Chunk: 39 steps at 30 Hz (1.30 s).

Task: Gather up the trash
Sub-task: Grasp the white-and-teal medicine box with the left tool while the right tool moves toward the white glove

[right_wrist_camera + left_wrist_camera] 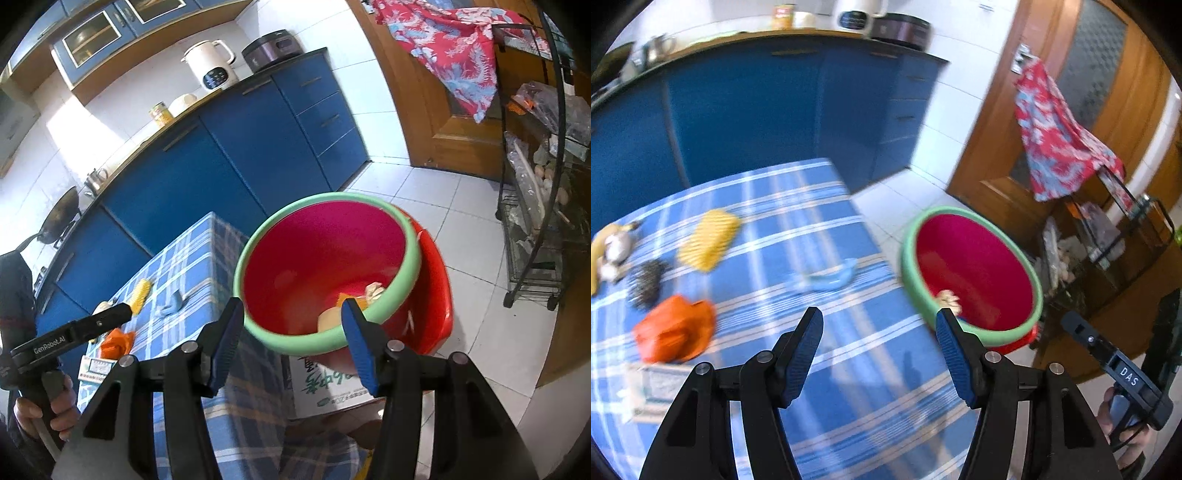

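Two grippers are at work, one in each hand. The left gripper [879, 328] hangs over the table [820, 229], which is covered with a blue checked cloth; its two blue-padded fingers [805, 354] stand partly apart with nothing between them. The right gripper [291, 321] points down at the one bin [258, 240], red inside with a green rim; its jaws are also partly apart and empty, with the bin's near rim seen in the gap behind them.

The bin stands just off the table's edge, on a cardboard box [325, 387] printed with green lettering. Inside it lie about three scraps [373, 290]: one pale, one orange, one cream.

Seven pieces of trash lie on the cloth: one yellow net sleeve [709, 238], one banana peel [596, 254] at the left edge, one pale crumpled lump [615, 247] beside it, one dark netted wad [646, 282], one orange bag [676, 328], one flat printed carton [655, 387] nearest the camera, and one light blue scrap [831, 278] lying alone toward the bin side.
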Each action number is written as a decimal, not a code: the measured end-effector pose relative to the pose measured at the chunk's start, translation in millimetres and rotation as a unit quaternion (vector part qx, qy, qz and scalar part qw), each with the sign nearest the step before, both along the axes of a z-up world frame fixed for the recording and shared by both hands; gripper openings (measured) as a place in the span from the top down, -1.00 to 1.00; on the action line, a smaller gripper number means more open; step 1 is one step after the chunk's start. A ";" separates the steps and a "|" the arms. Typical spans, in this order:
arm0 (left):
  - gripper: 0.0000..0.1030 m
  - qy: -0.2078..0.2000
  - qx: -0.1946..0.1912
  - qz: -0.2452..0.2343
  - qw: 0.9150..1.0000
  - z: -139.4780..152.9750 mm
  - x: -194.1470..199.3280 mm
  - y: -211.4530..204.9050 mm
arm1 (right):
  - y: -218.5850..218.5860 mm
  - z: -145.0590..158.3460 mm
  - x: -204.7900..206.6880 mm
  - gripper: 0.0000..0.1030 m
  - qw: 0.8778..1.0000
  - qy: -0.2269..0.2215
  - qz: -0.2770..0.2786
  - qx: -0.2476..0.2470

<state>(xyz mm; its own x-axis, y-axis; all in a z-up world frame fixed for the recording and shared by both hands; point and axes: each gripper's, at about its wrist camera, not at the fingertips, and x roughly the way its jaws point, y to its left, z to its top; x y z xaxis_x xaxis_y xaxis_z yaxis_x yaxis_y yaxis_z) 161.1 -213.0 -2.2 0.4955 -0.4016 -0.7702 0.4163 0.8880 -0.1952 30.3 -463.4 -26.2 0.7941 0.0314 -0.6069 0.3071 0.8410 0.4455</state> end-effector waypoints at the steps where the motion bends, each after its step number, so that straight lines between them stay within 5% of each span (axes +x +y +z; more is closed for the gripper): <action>1: -0.26 -0.001 0.002 0.012 1.000 1.2 -1.7 11.4 | 2.8 0.4 0.4 -0.10 1.000 0.001 0.002 0.000; 16: -0.26 -0.013 0.011 0.135 0.991 5.6 -15.6 127.9 | 64.1 10.2 7.9 -0.11 0.998 -0.002 0.056 -0.002; 31: -0.26 0.021 0.011 0.175 0.984 -28.0 0.5 167.1 | 97.3 3.7 19.7 -0.11 0.996 0.021 0.087 -0.011; 36: 0.34 0.034 -0.002 0.170 0.985 -35.0 3.3 169.8 | 101.5 -0.8 24.5 -0.11 0.995 0.030 0.091 -0.008; 39: 0.38 0.046 -0.014 0.169 0.985 -39.5 4.2 173.0 | 103.7 -1.7 27.6 -0.11 0.995 0.031 0.095 -0.008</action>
